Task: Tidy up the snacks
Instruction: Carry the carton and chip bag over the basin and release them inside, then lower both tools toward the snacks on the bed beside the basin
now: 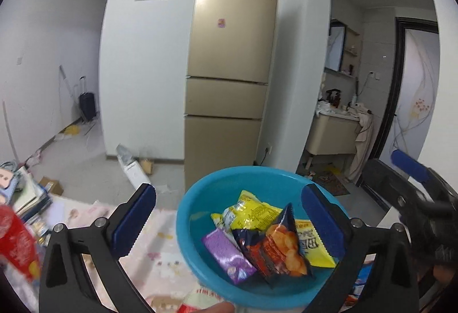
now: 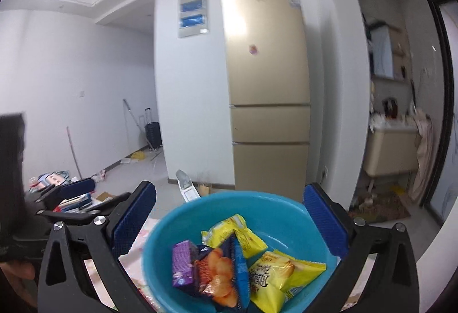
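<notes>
messy white room, gold fridge (image 1: pixel 229 69) at the back, pink patterned tablecloth (image 1: pixel 160 253) up front. left gripper (image 1: pixel 229 222) spread wide, empty. the blue bowl (image 1: pixel 200 198) sits near the cloth's right edge, straight ahead and below both. inside: purple pack (image 1: pixel 227 255), orange chips (image 1: pixel 280 250), yellow bags (image 1: pixel 252 212). right gripper (image 2: pixel 229 224) also wide open, probably nearer.

A basin (image 1: pixel 200 198) sits on the tabletop (image 1: pixel 160 255), holding several snack packets: a biscuit pack (image 1: pixel 226 255) at left, a crisp bag (image 1: pixel 277 247) at centre, a chip bag (image 1: pixel 312 244) at right and another packet (image 1: pixel 249 212) behind them. Beyond the tabletop, a refrigerator (image 1: pixel 229 55) stands against the far wall, with a suitcase (image 1: pixel 87 105) off to its left and a washbasin cabinet (image 1: pixel 335 135) to its right.
</notes>
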`<state>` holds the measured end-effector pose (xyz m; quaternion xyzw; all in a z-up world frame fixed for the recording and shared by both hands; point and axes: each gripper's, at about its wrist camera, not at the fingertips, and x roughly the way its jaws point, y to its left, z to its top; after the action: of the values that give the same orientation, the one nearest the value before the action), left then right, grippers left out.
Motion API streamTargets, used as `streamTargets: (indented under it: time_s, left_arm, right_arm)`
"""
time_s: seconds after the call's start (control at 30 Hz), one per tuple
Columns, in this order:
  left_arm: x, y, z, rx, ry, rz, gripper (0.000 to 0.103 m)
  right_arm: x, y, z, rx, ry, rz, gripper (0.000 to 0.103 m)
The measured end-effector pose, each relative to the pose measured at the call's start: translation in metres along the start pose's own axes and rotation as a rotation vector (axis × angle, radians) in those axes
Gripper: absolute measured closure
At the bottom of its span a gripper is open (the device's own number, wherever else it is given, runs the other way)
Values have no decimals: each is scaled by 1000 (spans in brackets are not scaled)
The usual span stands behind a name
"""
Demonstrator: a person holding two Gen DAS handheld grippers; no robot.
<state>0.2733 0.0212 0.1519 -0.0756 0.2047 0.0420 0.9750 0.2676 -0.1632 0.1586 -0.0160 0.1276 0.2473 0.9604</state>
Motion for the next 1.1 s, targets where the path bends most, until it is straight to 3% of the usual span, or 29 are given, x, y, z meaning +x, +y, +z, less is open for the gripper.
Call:
streamTargets:
  time_s: [0.17,0.5,0.67,0.8,0.87,0.97,1.1]
  left_arm:
    - [-45,-2,11,-9,-87,4,0]
    - [-106,-17,20,3,-193,-75,0]
    - [-139,-46,15,73,-249,-105,0]
    - [-163,-52,16,85,-234,-193,0]
    - [-170,-53,16,91,-232,-176,0]
    - [-177,-56,6,139,-214,-84,0]
    - [-178,-52,-18,145,-170,-55,0]
  right_arm:
    - [-47,32,12,-93,-143,19,0]
    - [-105,39,31,-83,-255,39,0]
    - [-134,57,34,-139,-336,63,0]
    - [-150,53,40,-113,-339,75,0]
    - [-160,52,42,-143,-337,70,0]
    - [-172,44,35,-150,-330,25,0]
    - [-182,29,17,-111,-293,15,0]
